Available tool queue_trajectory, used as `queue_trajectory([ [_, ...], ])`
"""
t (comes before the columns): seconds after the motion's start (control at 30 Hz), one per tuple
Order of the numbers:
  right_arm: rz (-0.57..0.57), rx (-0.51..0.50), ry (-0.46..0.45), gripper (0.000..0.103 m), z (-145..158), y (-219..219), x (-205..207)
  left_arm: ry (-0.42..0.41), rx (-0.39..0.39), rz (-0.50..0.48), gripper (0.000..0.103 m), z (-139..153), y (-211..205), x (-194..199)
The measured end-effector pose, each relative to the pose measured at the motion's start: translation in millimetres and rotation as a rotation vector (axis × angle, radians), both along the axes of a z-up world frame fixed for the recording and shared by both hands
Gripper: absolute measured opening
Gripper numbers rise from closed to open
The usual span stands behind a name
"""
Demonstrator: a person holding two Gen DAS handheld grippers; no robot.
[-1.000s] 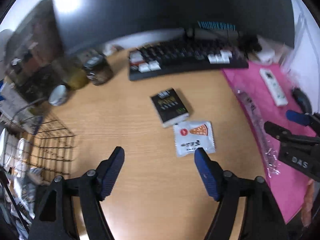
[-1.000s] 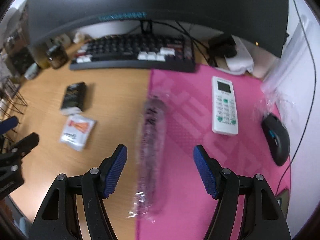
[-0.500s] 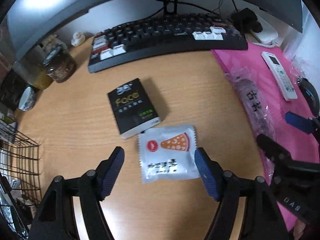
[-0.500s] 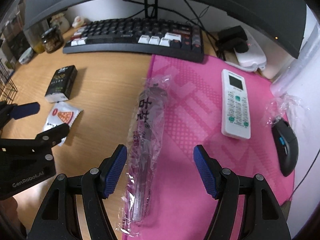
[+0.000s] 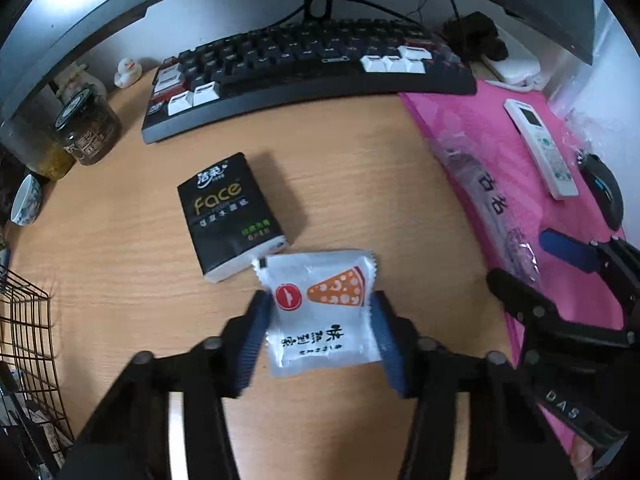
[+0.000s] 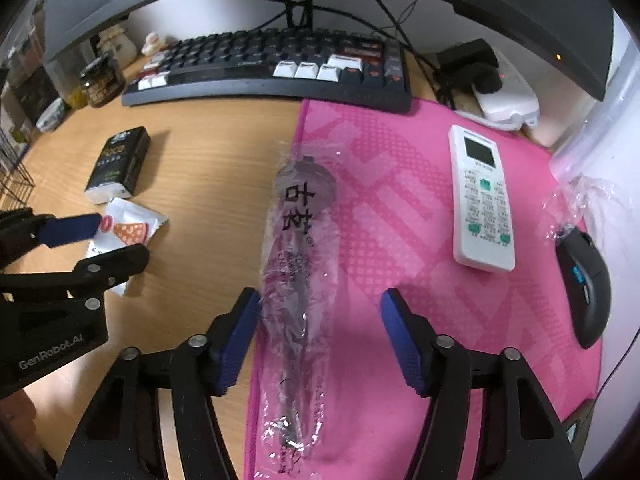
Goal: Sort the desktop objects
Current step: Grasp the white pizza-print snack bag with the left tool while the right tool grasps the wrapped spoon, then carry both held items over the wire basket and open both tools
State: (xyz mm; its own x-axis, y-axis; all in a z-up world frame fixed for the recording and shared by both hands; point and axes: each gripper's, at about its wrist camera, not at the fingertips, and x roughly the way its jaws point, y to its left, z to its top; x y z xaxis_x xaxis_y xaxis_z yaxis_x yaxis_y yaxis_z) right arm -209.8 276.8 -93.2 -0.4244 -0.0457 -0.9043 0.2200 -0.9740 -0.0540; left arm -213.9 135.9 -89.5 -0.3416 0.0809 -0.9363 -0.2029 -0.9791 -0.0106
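Note:
A white snack packet with a pizza picture [image 5: 320, 312] lies on the wooden desk and also shows in the right wrist view [image 6: 124, 236]. My left gripper [image 5: 318, 340] has closed in on it, and both pads touch its sides. A black "Face" tissue pack [image 5: 230, 216] lies just beyond it. A long clear plastic wrapper with a dark utensil inside [image 6: 296, 272] lies along the edge of the pink mat [image 6: 400, 208]. My right gripper [image 6: 320, 340] is open around its near half, with the left pad close to it.
A dark keyboard [image 5: 304, 68] and a monitor stand at the back. A white remote [image 6: 480, 196] and a black mouse [image 6: 586, 288] lie on the pink mat. A glass jar [image 5: 90, 128] and a small cup [image 5: 26, 204] stand at far left. A black wire basket [image 5: 28, 340] is at near left.
My left gripper moved forward and down over the snack packet and its jaws narrowed onto it. My right gripper moved forward along the clear wrapper.

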Motion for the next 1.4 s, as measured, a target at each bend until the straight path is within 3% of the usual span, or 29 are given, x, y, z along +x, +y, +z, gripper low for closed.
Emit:
queue_trajectory([
  [0.03,0.003,-0.019,-0.001,0.051,1.6,0.3,1.2,-0.001,-0.001,0.000,0.048,-0.3,0.2,1.6],
  [0.1,0.015,-0.065,-0.011,0.031,4.9,0.1,2.8,-0.001,-0.001,0.000,0.046,-0.6,0.7,5.2],
  [0.13,0.019,-0.080,-0.022,0.028,5.5,-0.8,3.3,-0.001,0.003,0.001,0.044,-1.0,0.2,7.0],
  [0.2,0.015,-0.064,-0.026,0.008,5.1,-2.6,4.8,0.002,0.018,0.005,0.039,0.1,-2.2,10.2],
  [0.4,-0.001,-0.062,-0.030,0.008,8.8,1.3,13.3,0.015,0.023,-0.014,0.033,14.1,-10.5,19.3],
  [0.63,0.009,-0.065,0.027,0.008,40.9,-5.1,31.4,0.061,0.040,-0.001,0.033,42.5,-25.8,36.4],
  [0.8,0.067,-0.098,0.072,0.008,70.7,-33.7,46.9,0.130,0.032,0.028,0.033,77.8,-45.9,56.0],
  [0.93,0.145,-0.128,0.116,0.008,95.5,-71.5,62.5,0.216,0.004,0.084,0.033,114.3,-77.5,69.9],
  [1.1,0.282,-0.197,0.141,0.008,125.5,-139.0,85.6,0.274,-0.016,0.208,0.033,148.7,-147.5,100.9],
  [1.23,0.425,-0.247,0.148,0.009,150.2,-218.4,104.1,0.281,-0.052,0.329,0.033,159.6,-212.5,128.2],
  [1.4,0.568,-0.293,0.122,0.009,155.0,-304.9,129.7,0.261,-0.093,0.473,0.033,151.4,-291.4,159.9],
])
